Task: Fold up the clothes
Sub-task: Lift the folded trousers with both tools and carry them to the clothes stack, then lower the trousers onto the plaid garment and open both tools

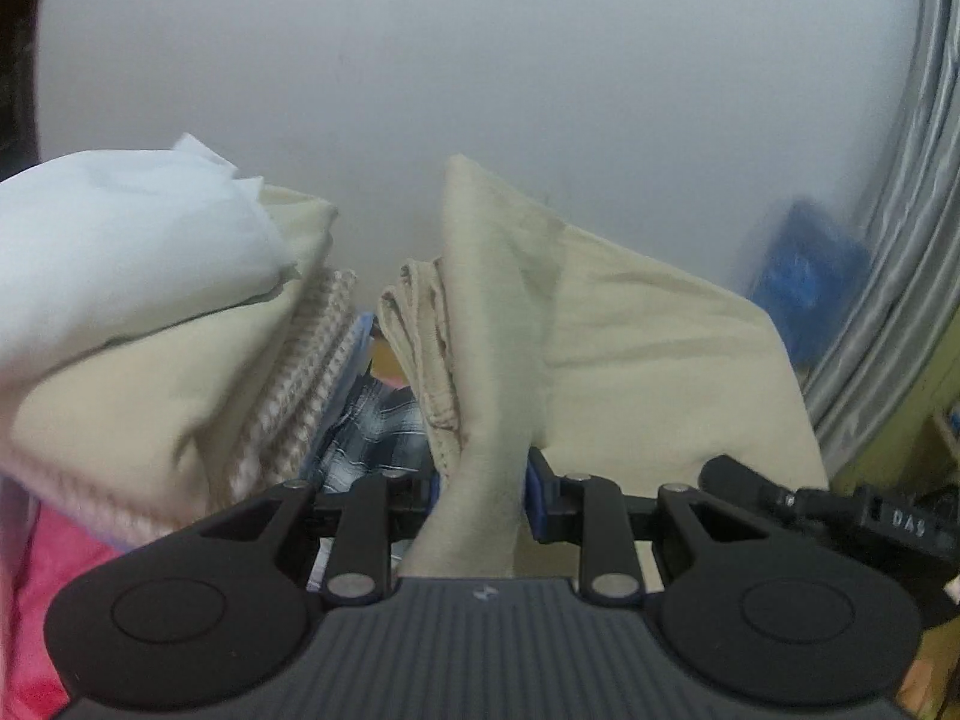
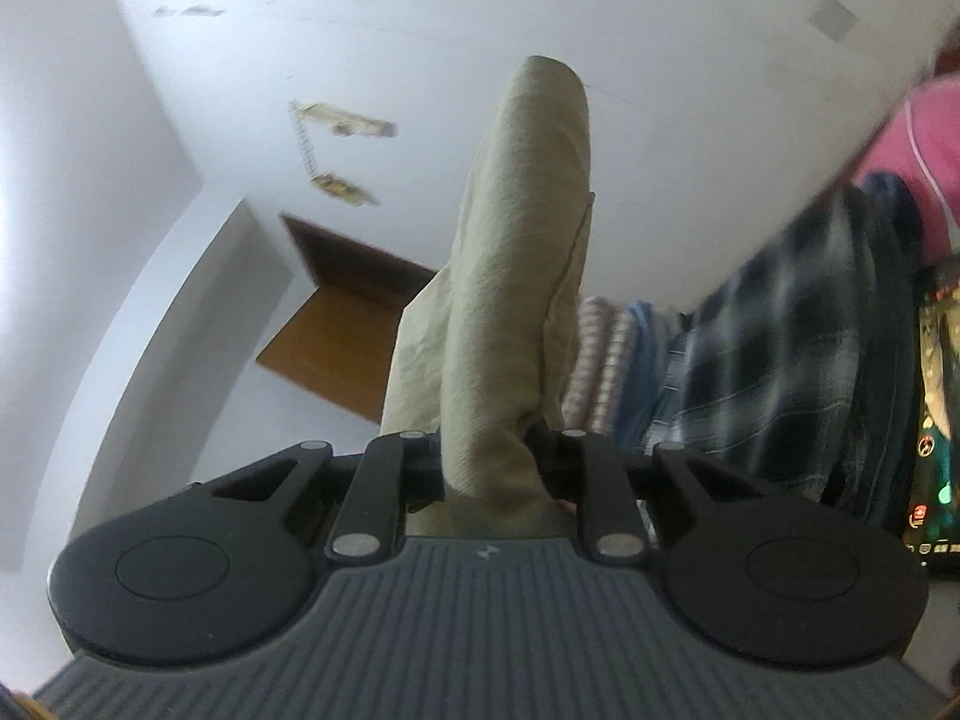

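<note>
The left tool (image 1: 480,495) is closed tight on a beige garment (image 1: 600,348), a bunched fold of the cloth pinched between its blue-padded fingers. From the grip the cloth runs straight ahead of the tool and rises to a blunt peak, so its long axis lies along the fingers. To the tool's right the fabric spreads into a broad, flat, softly creased panel; just left of the grip a stitched hem or waistband edge shows in doubled layers. The weave looks like matte cotton twill.

Left of the left tool sits a stack of folded clothes (image 1: 156,324): a smooth white piece on top, a cream one beneath it, then a ribbed, small-checked pink-and-white fabric at the stack's edge. Between the stack and the held garment lies a plaid shirt (image 1: 372,426) in dark blue and white, crumpled. A pink cloth (image 1: 42,588) shows at the lower left. Far to the right, blurred, is a blue object (image 1: 804,282) beside grey pleated curtains (image 1: 900,240).

The right tool (image 2: 489,465) is likewise clamped on the same beige garment (image 2: 516,276), which stands ahead of it as a narrow rolled column, its long axis in line with the fingers, its tip rounded. To this tool's right hang dark plaid fabric (image 2: 780,360), checked cloth and denim; a pink garment (image 2: 924,138) lies further right. Ahead to the left is a brown door (image 2: 342,324) in a white wall.
</note>
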Tool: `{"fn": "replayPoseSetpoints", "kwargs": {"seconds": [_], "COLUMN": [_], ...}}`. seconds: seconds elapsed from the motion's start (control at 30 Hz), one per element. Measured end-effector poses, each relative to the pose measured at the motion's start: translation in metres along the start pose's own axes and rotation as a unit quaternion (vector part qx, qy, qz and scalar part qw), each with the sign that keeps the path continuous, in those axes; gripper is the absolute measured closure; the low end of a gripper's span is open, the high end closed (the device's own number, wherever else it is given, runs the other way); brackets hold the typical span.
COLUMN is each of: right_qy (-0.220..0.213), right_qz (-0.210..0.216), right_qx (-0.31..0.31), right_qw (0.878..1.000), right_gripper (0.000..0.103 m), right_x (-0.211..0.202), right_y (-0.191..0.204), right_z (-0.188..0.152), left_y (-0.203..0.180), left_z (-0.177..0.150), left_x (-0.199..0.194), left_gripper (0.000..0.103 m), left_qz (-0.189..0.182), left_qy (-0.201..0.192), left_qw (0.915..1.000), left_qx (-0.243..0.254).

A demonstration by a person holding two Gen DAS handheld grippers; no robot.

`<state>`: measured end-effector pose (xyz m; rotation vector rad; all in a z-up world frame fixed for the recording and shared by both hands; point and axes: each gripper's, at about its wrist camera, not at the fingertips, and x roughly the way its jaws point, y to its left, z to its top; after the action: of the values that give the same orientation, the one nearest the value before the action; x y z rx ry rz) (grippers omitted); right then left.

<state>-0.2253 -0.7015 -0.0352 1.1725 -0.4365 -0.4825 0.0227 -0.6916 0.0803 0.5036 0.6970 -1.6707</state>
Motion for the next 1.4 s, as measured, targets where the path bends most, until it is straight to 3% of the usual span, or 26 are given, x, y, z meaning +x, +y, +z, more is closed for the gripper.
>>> {"fn": "replayPoseSetpoints", "kwargs": {"seconds": [0.3, 0.4, 0.77, 0.83, 0.93, 1.03, 1.2, 1.4], "right_qy": [0.017, 0.015, 0.025, 0.024, 0.021, 0.014, 0.004, -0.005], "right_qz": [-0.034, -0.051, -0.063, -0.066, -0.068, -0.073, -0.084, -0.089], "right_qx": [0.074, 0.085, 0.088, 0.087, 0.085, 0.079, 0.068, 0.058], "right_qw": [0.997, 0.995, 0.994, 0.994, 0.994, 0.994, 0.994, 0.994], "right_gripper": [0.085, 0.086, 0.086, 0.086, 0.086, 0.086, 0.087, 0.087], "right_x": [0.047, 0.055, 0.053, 0.054, 0.055, 0.057, 0.061, 0.063], "right_y": [-0.065, -0.085, -0.108, -0.110, -0.111, -0.112, -0.110, -0.109], "right_z": [-0.006, -0.005, -0.006, -0.009, -0.013, -0.019, -0.030, -0.040], "left_y": [0.038, 0.036, 0.029, 0.027, 0.013, 0.004, 0.022, 0.018], "left_z": [-0.001, -0.007, 0.005, 0.006, -0.009, -0.037, -0.071, -0.053], "left_x": [0.064, 0.083, 0.048, 0.032, 0.012, 0.020, 0.062, 0.052], "left_gripper": [0.075, 0.068, 0.065, 0.064, 0.064, 0.064, 0.069, 0.069], "left_qz": [0.013, 0.024, 0.051, 0.054, 0.042, 0.051, 0.082, 0.072], "left_qy": [0.057, 0.059, 0.001, -0.026, -0.049, -0.035, -0.010, -0.037], "left_qw": [0.9981, 0.9970, 0.9983, 0.9979, 0.9971, 0.9963, 0.9964, 0.9966], "left_qx": [0.018, 0.044, 0.029, 0.025, 0.041, 0.060, 0.018, 0.015]}}
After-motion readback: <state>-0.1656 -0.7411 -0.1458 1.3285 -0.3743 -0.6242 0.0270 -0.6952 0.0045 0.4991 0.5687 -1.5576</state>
